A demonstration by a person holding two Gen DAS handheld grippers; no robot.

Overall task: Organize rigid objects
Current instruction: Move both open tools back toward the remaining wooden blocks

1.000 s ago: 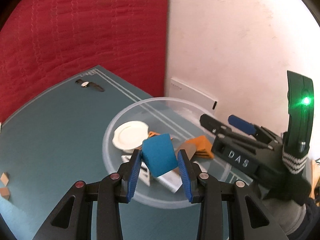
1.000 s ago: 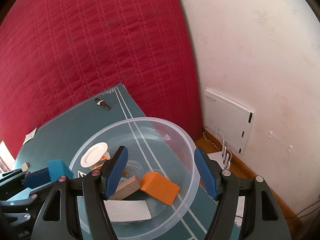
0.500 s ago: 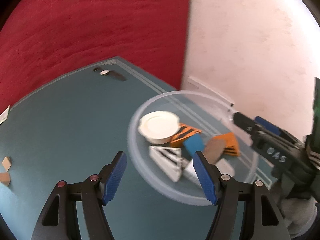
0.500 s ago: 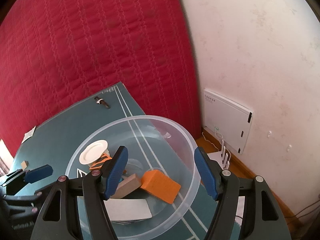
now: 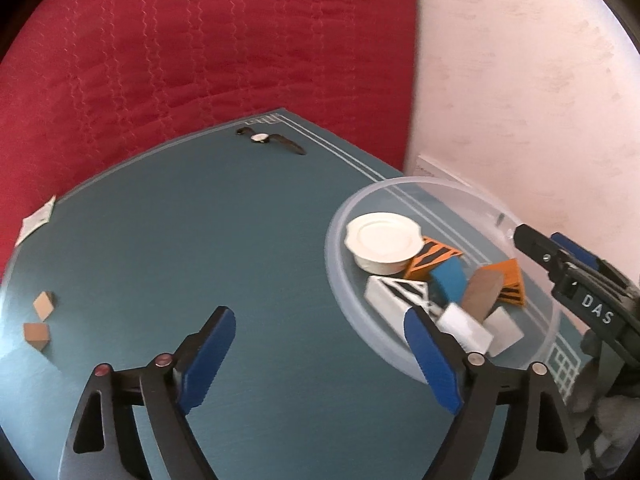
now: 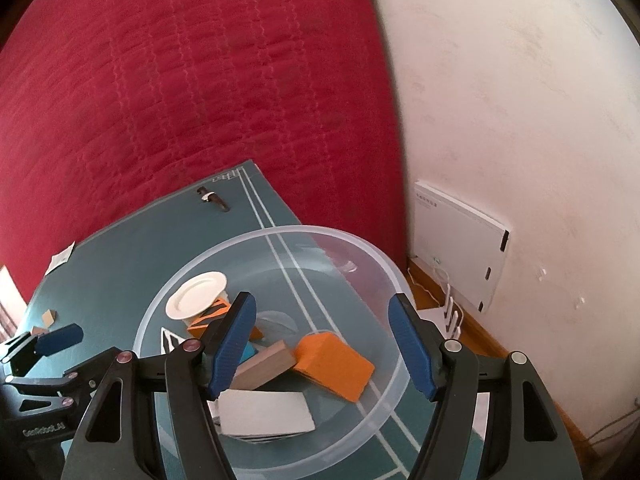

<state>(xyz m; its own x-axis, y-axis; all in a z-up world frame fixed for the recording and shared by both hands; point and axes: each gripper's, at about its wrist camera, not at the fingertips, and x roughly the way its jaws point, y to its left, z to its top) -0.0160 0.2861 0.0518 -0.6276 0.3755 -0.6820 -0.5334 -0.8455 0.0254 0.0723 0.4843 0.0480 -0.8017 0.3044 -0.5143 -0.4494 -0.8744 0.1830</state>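
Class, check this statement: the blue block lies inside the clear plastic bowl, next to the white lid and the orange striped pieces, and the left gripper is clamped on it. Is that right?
Not quite. The blue block does lie in the clear plastic bowl beside the white lid and the orange striped pieces, but the left gripper is not clamped on it: its jaws have just been opening and stand wide apart with nothing between them, as the left wrist view shows.

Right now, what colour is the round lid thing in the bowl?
The round lid is creamy white, seen best in the left wrist view.
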